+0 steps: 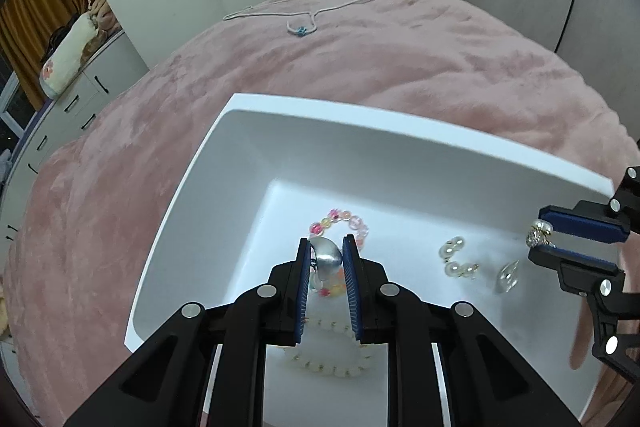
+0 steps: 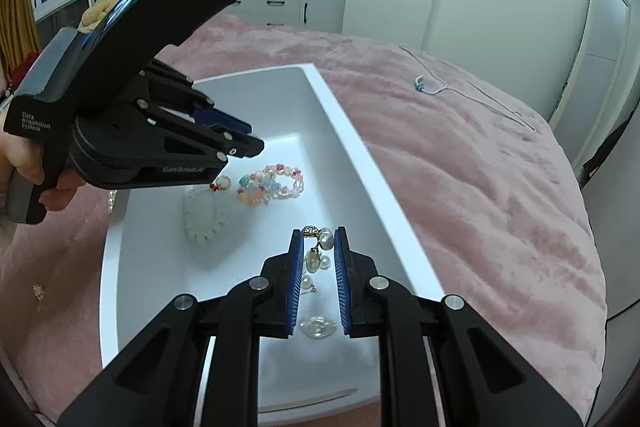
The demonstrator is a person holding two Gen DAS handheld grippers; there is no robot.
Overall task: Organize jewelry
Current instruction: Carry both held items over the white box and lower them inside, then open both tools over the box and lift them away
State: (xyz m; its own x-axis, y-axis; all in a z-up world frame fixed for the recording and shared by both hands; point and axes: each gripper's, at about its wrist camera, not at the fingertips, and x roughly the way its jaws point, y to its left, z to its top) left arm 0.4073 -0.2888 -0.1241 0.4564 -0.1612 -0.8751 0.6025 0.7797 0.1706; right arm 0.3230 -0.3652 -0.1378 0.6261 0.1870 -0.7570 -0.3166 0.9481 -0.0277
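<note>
Your left gripper [image 1: 327, 255] pinches a silver ring [image 1: 326, 259] over the white tray [image 1: 360, 131], jaws nearly closed on it; your right gripper [image 2: 318, 241] clamps a pearl earring [image 2: 320, 237] likewise. Release too high and either may bounce onto the pink blanket [image 1: 360, 67], or tangle with the beaded bracelet [image 1: 344, 219] below.

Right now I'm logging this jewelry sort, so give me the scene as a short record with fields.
surface: pink blanket
container: white tray
left gripper: shut on silver ring, above the tray
right gripper: shut on pearl earring, above the tray
in tray: colourful bead bracelet, white bead bracelet, pearl earrings, clear piece
outside tray: thin necklace on the blanket
</note>
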